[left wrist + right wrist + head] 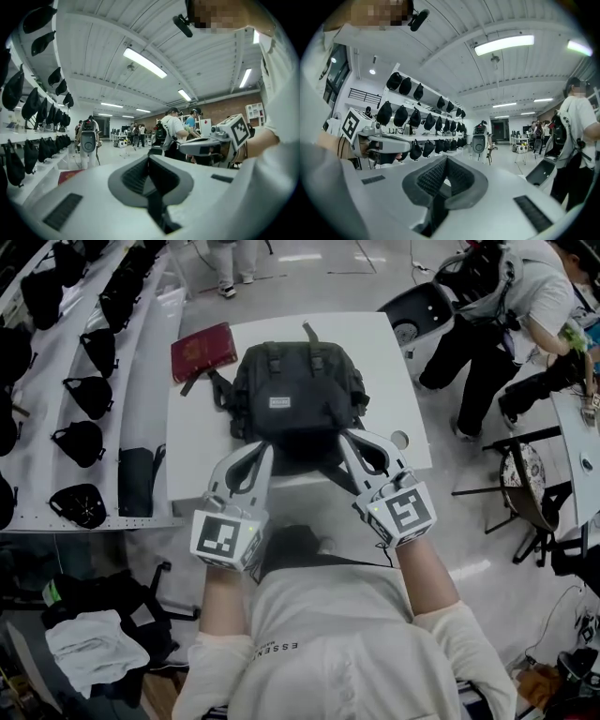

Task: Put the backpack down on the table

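Note:
A black backpack [295,395] lies flat on the white table [394,362], its straps trailing toward me. Both grippers hang over the table's near edge and point away from me. The left gripper [264,448] is shut, its tips at the pack's near left corner. The right gripper [344,437] is shut too, at the near right corner. In the left gripper view the jaws [149,159] meet with nothing showing between the pads, and the right gripper view [446,161] shows the same. Whether either pinches a strap I cannot tell. Both gripper views look level across the room, and the pack is hidden in them.
A red booklet [202,351] lies on the table's far left corner. Shelves with several black bags [89,390] run along the left. A person [506,324] bends over a chair [417,310] at the right, and a round stool [525,484] stands nearer.

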Motion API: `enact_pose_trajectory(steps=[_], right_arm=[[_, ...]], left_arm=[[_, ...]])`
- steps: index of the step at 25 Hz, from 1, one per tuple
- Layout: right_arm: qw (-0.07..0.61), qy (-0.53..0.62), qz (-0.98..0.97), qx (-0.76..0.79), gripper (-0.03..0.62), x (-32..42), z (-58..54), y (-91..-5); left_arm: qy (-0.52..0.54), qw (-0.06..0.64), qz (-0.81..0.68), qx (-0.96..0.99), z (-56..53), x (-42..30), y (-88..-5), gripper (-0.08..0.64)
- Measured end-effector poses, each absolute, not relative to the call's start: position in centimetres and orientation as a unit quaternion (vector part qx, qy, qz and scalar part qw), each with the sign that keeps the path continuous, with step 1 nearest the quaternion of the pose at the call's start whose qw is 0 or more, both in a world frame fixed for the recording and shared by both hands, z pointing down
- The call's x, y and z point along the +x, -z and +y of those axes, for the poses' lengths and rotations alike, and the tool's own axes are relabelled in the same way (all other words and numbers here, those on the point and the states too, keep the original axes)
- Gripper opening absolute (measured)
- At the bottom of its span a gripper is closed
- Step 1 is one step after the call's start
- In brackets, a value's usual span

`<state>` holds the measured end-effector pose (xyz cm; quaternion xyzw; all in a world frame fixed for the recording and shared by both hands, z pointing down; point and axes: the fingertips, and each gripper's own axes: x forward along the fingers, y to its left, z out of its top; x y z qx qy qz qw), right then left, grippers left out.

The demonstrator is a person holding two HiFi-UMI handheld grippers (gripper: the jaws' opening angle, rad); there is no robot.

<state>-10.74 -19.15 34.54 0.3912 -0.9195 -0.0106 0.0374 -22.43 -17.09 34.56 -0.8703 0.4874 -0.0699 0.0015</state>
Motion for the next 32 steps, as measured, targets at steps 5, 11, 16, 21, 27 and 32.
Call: enact_pose_trajectory(steps=[5,11,16,21,27,32], right_arm=[[0.032,0.005,-0.920,0.390,0.014,-11.2,-19.3,-34.1],[0.029,0.007,-0.925,0.380,0.014,-11.8,-19.4,-33.7],[0.022,0.008,-0.925,0.380,0.014,-11.8,-19.1,-33.4],[0.019,0.014,-0.923,0.383,0.014,-11.6,-19.1,-32.9],[0.014,0.016,-0.915,0.403,0.014,-11.1,-19.2,-32.9],[0.004,0.022,-0.913,0.406,0.014,-11.3,-19.0,-32.6]], left_arm=[[0.082,0.021,0.482,-0.872,-17.4,-22.5,-33.6,0.003],[0.066,0.001,0.472,-0.879,-17.4,-22.5,-33.0,0.003],[0.064,-0.005,0.460,-0.886,-16.9,-22.7,-33.4,0.003],[0.059,0.000,0.460,-0.886,-16.9,-22.5,-32.7,0.003],[0.059,0.002,0.463,-0.884,-17.0,-22.3,-32.7,0.003],[0.062,0.002,0.470,-0.880,-16.9,-22.5,-32.9,0.003]])
